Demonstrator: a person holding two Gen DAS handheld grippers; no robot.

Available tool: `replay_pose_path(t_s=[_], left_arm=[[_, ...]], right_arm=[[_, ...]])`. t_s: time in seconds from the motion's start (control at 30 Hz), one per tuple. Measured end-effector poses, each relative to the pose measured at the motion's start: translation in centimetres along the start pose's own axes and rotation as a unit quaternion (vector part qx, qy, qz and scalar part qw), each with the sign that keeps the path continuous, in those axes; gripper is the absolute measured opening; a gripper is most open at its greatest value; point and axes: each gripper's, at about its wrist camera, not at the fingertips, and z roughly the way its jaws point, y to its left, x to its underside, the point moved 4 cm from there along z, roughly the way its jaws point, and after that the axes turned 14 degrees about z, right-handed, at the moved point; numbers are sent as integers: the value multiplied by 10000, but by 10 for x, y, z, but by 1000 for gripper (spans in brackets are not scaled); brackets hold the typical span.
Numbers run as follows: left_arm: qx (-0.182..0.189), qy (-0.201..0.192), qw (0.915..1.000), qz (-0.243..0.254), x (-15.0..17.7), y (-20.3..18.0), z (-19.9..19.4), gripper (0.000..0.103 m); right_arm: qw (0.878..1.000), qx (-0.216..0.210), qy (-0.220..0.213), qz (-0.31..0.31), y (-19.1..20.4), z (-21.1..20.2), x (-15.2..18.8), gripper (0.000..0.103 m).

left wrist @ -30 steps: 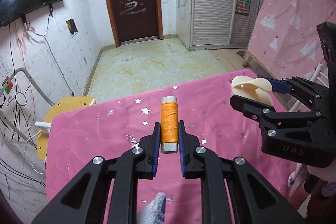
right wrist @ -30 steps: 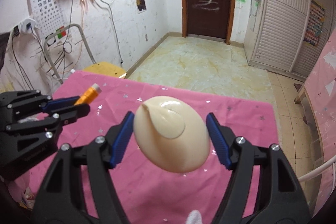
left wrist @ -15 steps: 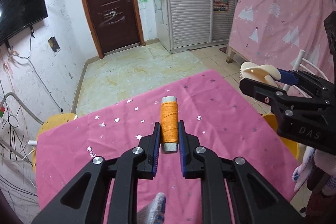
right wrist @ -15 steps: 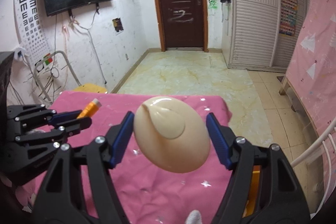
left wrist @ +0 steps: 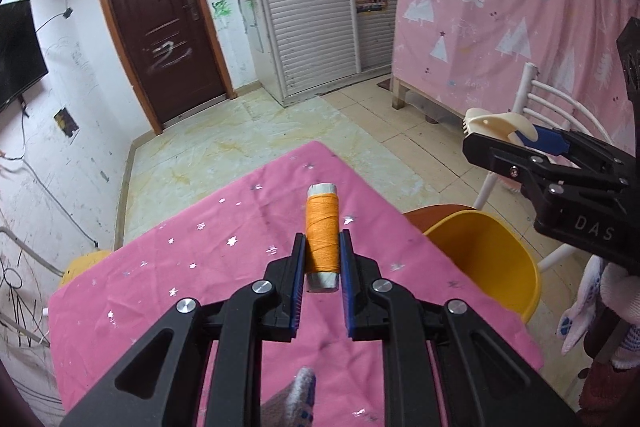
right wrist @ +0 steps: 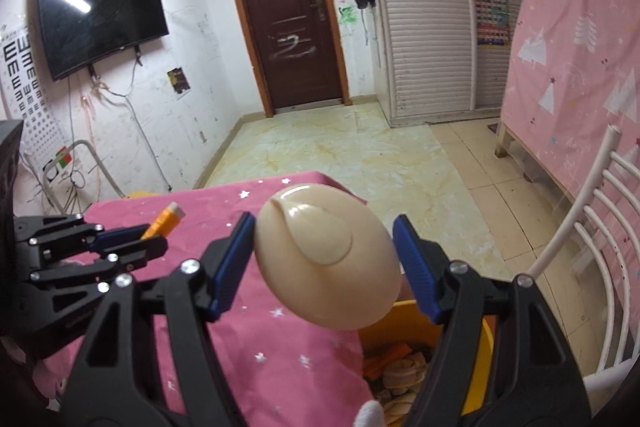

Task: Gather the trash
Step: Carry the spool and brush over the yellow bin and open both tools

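My left gripper (left wrist: 321, 255) is shut on an orange thread spool (left wrist: 321, 229) with grey ends, held above the pink star-print table (left wrist: 224, 267). My right gripper (right wrist: 326, 251) is shut on a cream oval plastic piece (right wrist: 328, 259), held past the table's right edge, above a yellow bin (right wrist: 476, 371). The bin (left wrist: 484, 255) stands beside the table and holds several cream and orange bits. The right gripper with its cream piece (left wrist: 496, 123) shows at the right of the left wrist view. The left gripper with the spool (right wrist: 162, 225) shows at the left of the right wrist view.
A white metal chair (right wrist: 592, 227) stands right of the bin. A pink tree-print curtain (left wrist: 520, 7) hangs behind it. A dark door (right wrist: 288, 27), slatted wardrobe (right wrist: 424, 27) and wall TV (right wrist: 100, 15) line the far walls. A yellow stool (left wrist: 80, 263) stands past the table's left corner.
Both grippers have swung right with their loads. The yellow bin has come into view under the right gripper, and the table's right edge now shows.
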Motion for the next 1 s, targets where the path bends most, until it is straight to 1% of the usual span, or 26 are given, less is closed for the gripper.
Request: replay_pose_path(t_s=[0.17, 0.37, 0.57, 0.67, 0.77, 0.87, 1.0], left_arm=[[134, -14, 9996, 246, -17, -35, 7, 8], [275, 28, 9984, 492, -30, -69, 15, 8], [421, 109, 9968, 678, -39, -95, 28, 8], [637, 142, 9955, 680, -41, -105, 34, 8], [979, 180, 9932, 600, -44, -116, 43, 8], [1348, 315, 9895, 415, -47, -127, 58, 8], [1503, 392, 9873, 334, -48, -137, 71, 8]], right_arm=[[9997, 132, -13, 210, -31, -5, 4, 68], [9984, 274, 12, 489, -68, -8, 11, 68], [9966, 399, 99, 709, -99, -6, 21, 68], [9954, 436, 207, 826, -116, -2, 28, 69], [9939, 465, 350, 940, -129, 5, 39, 69], [9924, 478, 502, 1021, -137, 11, 51, 69], [9903, 474, 704, 1099, -144, 22, 65, 69]])
